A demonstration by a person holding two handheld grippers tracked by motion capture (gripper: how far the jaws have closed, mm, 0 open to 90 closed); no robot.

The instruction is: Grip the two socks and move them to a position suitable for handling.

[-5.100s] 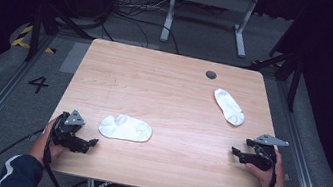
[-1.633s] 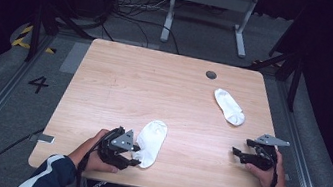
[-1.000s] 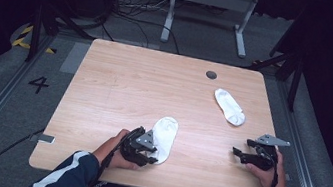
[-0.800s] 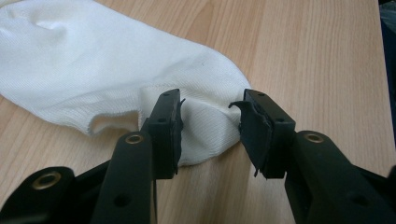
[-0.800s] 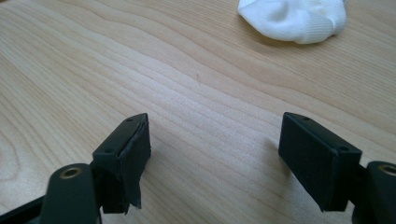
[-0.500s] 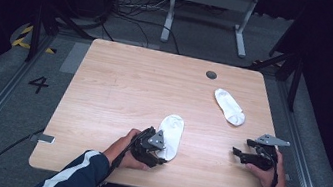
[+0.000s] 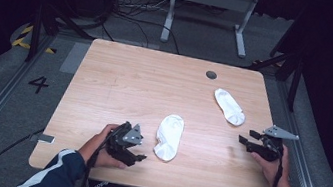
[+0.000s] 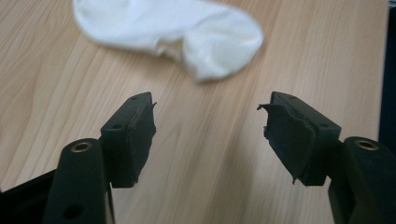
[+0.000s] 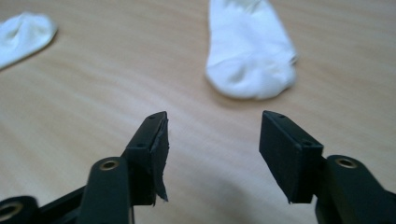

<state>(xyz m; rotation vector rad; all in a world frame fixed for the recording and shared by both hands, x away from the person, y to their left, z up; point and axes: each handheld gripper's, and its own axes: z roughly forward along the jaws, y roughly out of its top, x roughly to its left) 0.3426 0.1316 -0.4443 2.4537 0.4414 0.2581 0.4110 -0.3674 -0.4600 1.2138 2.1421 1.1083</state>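
Two white ankle socks lie on the wooden table (image 7: 120,86), and the work in hand looks like bringing them together. The near sock (image 7: 169,136) sits at the middle of the table's front half, its long axis running almost straight from six to twelve o'clock in the high view, toe end toward twelve and the crumpled cuff end toward the person. The left gripper (image 7: 136,158) lies just beside it, at about eight o'clock from the sock, apart from the cloth; its jaws have just been opening and stand moderately wide with nothing between them, and in the left gripper view (image 8: 205,135) the sock's rounded end lies ahead at about twelve o'clock over bare wood. The far sock (image 7: 229,106) rests well apart, at roughly two o'clock from the near one, its long axis slanting from ten to four o'clock. The right gripper (image 7: 244,138) is the nearer tool to it, with the sock at about eleven o'clock; in the right gripper view (image 9: 212,140) the sock's end sits just ahead at about one o'clock. Its jaws have just been closing in and stand partly apart, holding nothing. Judged from this, the right hand is better placed for the far sock, reaching forward along the sock's slant.
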